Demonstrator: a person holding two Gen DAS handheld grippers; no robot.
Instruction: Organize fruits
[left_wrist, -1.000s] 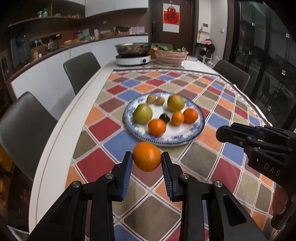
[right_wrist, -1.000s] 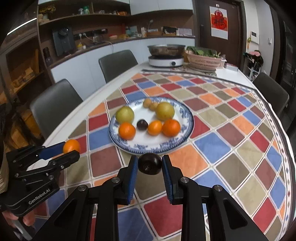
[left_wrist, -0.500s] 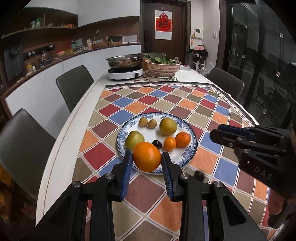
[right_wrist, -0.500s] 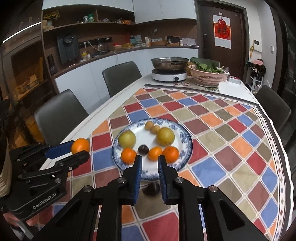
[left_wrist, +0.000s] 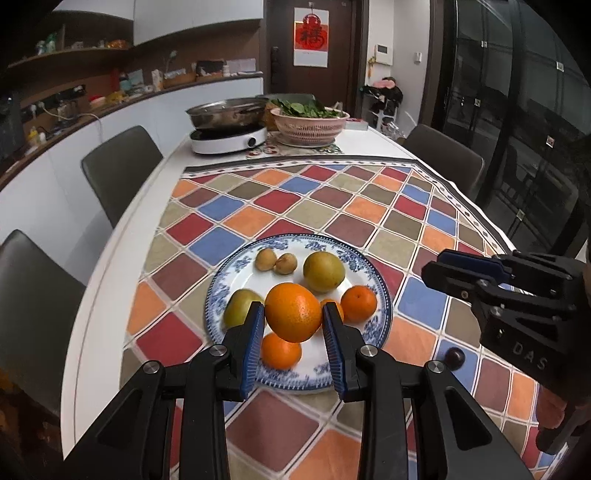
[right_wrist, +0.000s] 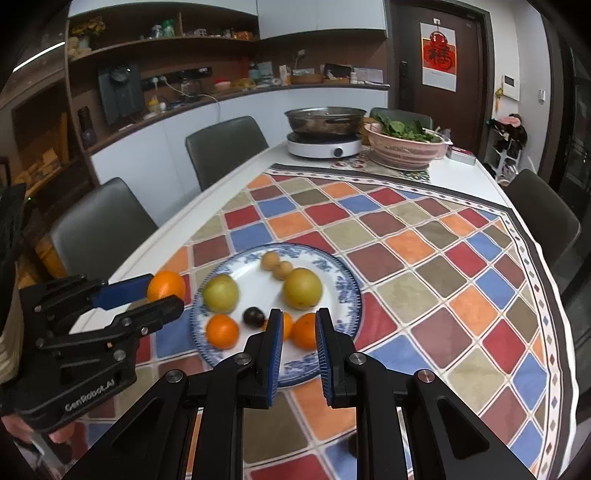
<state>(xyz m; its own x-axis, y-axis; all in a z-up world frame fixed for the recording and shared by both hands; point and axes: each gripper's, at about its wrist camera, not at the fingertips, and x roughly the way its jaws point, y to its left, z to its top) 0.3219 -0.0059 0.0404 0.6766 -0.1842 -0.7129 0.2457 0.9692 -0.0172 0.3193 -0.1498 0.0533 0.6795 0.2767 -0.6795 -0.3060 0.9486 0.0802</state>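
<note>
My left gripper (left_wrist: 293, 321) is shut on a large orange (left_wrist: 293, 312) and holds it in the air at the near left rim of the blue-patterned plate (left_wrist: 221, 280). The right wrist view shows that orange (right_wrist: 166, 286) just left of the plate (right_wrist: 343, 273). The plate holds two green-yellow fruits, two small brown ones, several small oranges and a dark plum (right_wrist: 253, 316). My right gripper (right_wrist: 298, 326) is shut with nothing between its pads, above the plate's near edge. A second dark plum (left_wrist: 455, 357) lies loose on the chequered cloth below the right gripper (left_wrist: 461, 273).
A chequered cloth (right_wrist: 443, 258) covers the white table. At the far end stand a hotplate with a steel pan (right_wrist: 323, 127) and a basket of greens (right_wrist: 404, 144). Grey chairs (right_wrist: 225, 147) line both long sides. The table's left edge runs close to the plate.
The dark plum left my right gripper and now lies on the cloth; that gripper's jaws closed empty. Both grippers moved toward the plate, the left one still carrying the orange.
</note>
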